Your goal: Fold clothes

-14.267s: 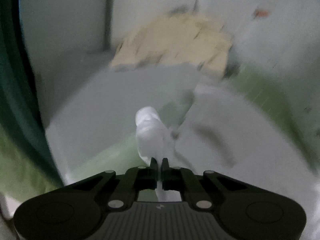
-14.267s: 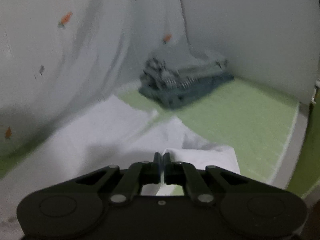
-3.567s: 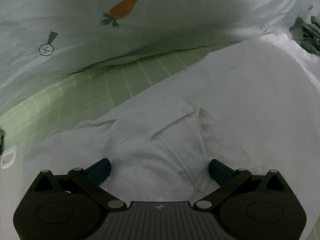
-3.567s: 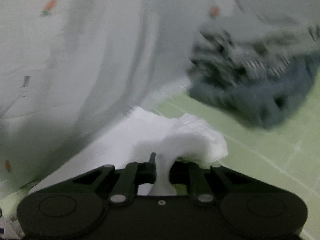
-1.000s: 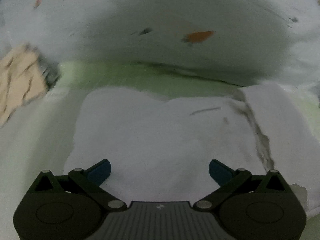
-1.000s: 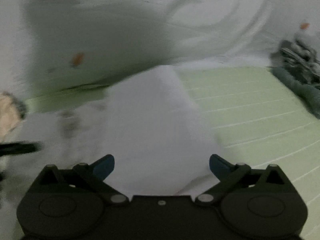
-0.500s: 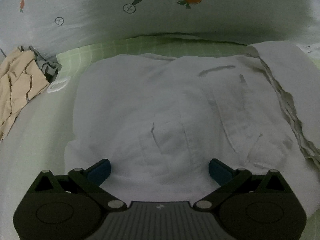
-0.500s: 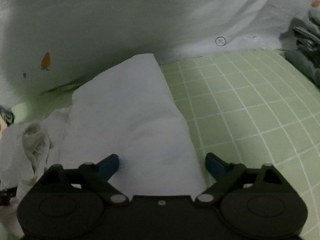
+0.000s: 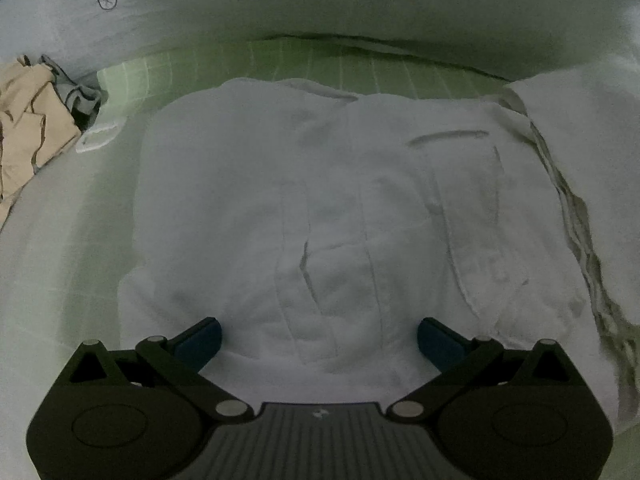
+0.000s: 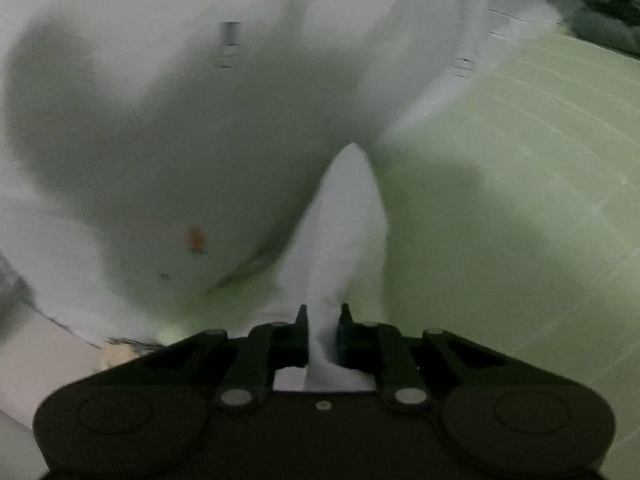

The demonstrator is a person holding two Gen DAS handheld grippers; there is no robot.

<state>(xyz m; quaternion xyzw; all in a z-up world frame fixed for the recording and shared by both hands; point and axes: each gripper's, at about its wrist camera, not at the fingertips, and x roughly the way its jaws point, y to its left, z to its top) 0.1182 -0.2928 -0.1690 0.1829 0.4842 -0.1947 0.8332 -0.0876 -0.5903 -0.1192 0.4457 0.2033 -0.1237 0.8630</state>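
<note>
The right wrist view is motion-blurred: the pale printed quilt (image 10: 168, 128) behind shows only smeared marks, and a dark grey heap of cloth (image 10: 600, 8) is cut off at the upper right corner. The right gripper (image 10: 322, 320) has its jaws drawn close together, clamped on a tapering flap of the white cotton shirt (image 10: 344, 232), which rises from between the fingertips to a point; how far the flap is lifted off the bed cannot be told.

In the left wrist view the white cotton shirt (image 9: 340, 208) lies spread flat on the light green grid-patterned bed sheet (image 9: 312, 60), its placket seams running toward the camera. The left gripper (image 9: 319, 334) has its jaws spread wide apart, holding nothing, blue-padded fingertips (image 9: 200, 338) just over the near hem. The shirt's right portion is folded over, its layered edge running down the right side. A strip of open sheet separates the shirt's far edge from the quilt (image 9: 320, 4), which bears an orange carrot print and circled-cross marks. A beige crumpled garment (image 9: 28, 120) is cut off at the left edge. No legible writing.
</note>
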